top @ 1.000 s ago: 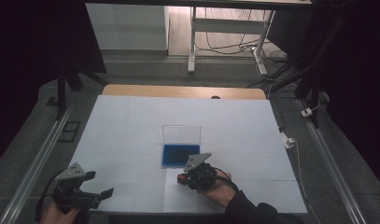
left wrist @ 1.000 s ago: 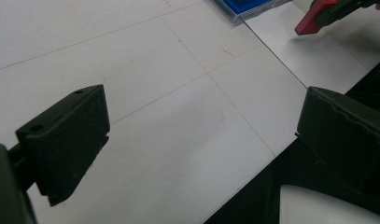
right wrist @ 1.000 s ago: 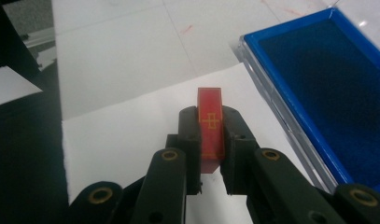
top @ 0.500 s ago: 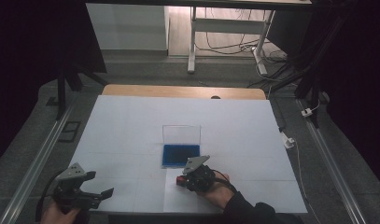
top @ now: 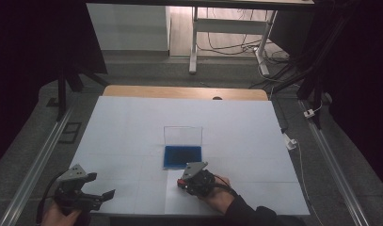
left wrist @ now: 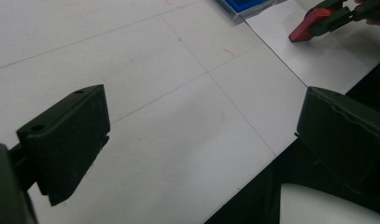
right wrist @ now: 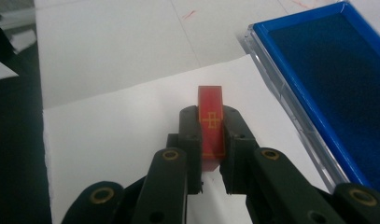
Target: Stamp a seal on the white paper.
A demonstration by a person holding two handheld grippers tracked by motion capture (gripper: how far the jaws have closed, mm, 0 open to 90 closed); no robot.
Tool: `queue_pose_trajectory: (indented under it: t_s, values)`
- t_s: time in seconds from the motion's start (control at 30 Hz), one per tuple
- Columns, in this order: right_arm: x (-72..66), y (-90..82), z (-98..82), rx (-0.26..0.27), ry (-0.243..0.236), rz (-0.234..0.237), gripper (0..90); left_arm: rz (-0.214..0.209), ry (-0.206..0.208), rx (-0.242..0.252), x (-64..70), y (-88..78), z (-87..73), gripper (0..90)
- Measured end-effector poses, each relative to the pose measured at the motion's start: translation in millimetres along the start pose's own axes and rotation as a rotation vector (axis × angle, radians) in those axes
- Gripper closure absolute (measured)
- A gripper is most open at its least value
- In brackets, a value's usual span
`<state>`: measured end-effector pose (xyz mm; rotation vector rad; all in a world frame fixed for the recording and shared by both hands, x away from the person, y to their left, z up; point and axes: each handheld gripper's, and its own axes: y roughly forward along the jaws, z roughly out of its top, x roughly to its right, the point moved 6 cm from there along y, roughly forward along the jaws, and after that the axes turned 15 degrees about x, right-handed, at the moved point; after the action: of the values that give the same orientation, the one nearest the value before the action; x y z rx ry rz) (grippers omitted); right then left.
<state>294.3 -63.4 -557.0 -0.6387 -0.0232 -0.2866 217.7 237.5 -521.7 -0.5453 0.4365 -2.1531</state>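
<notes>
Two jaws of my right gripper [right wrist: 211, 140] clamp the red block [right wrist: 211, 122] over the white sheet [right wrist: 113, 135], just beside the blue box [right wrist: 327, 74]; my left gripper [left wrist: 197, 140] gapes, holding nothing.

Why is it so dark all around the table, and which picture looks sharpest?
High view: the room around the white table is dim and grainy. Right gripper view: sharpest, the red block in the right gripper is crisp beside the blue case. Left gripper view: the near jaws of the left gripper look soft and dark.
</notes>
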Motion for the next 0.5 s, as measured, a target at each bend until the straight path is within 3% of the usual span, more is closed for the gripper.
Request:
queue_pose_trajectory:
  t_s: [0.07,0.37,0.5]
  values:
    - [-1.2,0.0,0.4,-0.006,-0.012,-0.005,80.5,0.0,0.0,0.0,-0.1,0.2,0.1,3.0]
    - [8.0,-0.1,-3.0,0.024,0.107,0.047,80.5,-0.002,-0.003,0.002,-0.2,0.1,0.2,3.0]
    - [9.6,-0.1,-3.4,0.027,0.125,0.059,80.5,-0.002,-0.002,0.002,-0.2,0.1,0.2,3.0]
